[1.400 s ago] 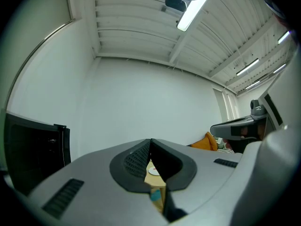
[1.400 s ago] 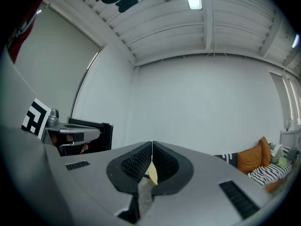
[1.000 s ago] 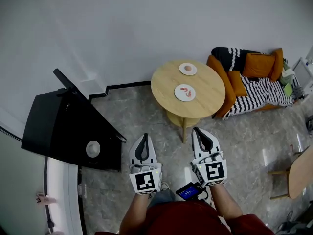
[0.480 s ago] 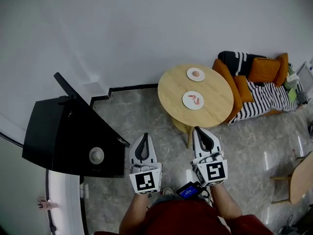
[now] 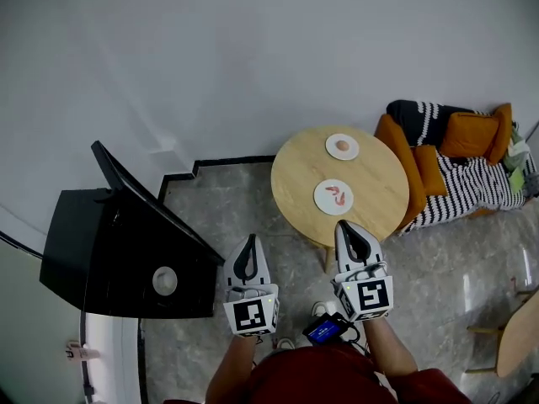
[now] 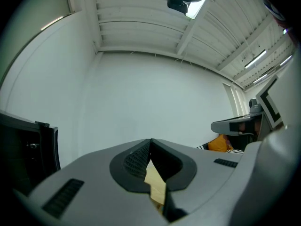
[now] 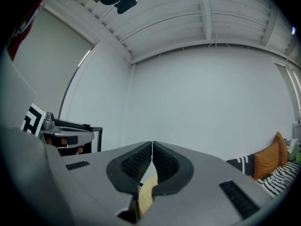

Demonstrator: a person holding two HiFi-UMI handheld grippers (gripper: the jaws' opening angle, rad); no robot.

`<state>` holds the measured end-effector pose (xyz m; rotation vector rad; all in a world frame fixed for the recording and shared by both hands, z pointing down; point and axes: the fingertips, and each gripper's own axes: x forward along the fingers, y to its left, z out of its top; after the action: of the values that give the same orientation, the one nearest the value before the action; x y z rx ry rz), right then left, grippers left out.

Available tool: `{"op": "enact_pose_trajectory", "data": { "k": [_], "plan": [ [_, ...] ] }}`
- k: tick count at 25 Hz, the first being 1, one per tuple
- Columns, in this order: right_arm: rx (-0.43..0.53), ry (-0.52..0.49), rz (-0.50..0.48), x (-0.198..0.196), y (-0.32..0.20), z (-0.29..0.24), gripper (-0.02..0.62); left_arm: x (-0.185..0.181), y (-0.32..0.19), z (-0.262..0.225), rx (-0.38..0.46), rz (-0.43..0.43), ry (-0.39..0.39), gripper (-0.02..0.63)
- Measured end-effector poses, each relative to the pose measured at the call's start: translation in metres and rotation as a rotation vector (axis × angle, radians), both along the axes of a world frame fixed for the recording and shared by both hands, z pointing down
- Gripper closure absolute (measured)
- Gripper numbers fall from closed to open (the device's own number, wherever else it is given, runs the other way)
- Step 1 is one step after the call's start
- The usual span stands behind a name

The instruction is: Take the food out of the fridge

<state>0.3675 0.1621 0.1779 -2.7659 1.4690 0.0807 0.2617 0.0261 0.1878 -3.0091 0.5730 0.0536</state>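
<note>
We hold the left gripper (image 5: 248,244) and right gripper (image 5: 348,228) pressed together, gripping nothing, over open floor (image 5: 232,199). The fridge (image 5: 101,242) stands open on our left. The rim of the round surface (image 5: 381,200) lies at the right gripper's tip.

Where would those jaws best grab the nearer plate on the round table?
Probably by its rim, at the edge facing the person, coming in low and level from that side. The plate lies flat on the table, so only the thin rim offers something to pinch, and the pink food sits in the middle. The right gripper is nearest; its jaws are shut now.
</note>
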Motion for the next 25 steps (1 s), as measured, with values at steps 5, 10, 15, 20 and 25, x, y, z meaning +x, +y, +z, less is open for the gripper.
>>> {"op": "enact_pose_trajectory", "data": {
  "k": [5,10,15,20,25],
  "plan": [
    [0.015,0.017,-0.033,0.049,0.0,-0.01,0.572,0.047,0.001,-0.011,0.001,-0.017,0.013,0.593],
    [0.035,0.025,-0.051,0.088,0.008,-0.008,0.572,0.083,0.011,-0.008,0.0,-0.028,0.001,0.593],
    [0.01,0.02,-0.055,0.106,0.007,-0.004,0.572,0.103,0.009,-0.008,0.011,-0.025,0.007,0.592],
    [0.002,0.013,-0.051,0.112,-0.001,-0.003,0.571,0.111,-0.001,-0.006,0.004,-0.023,0.006,0.594],
    [-0.017,0.004,-0.059,0.112,-0.015,-0.002,0.572,0.11,-0.012,-0.006,0.004,-0.03,0.009,0.594]
  ]
}}
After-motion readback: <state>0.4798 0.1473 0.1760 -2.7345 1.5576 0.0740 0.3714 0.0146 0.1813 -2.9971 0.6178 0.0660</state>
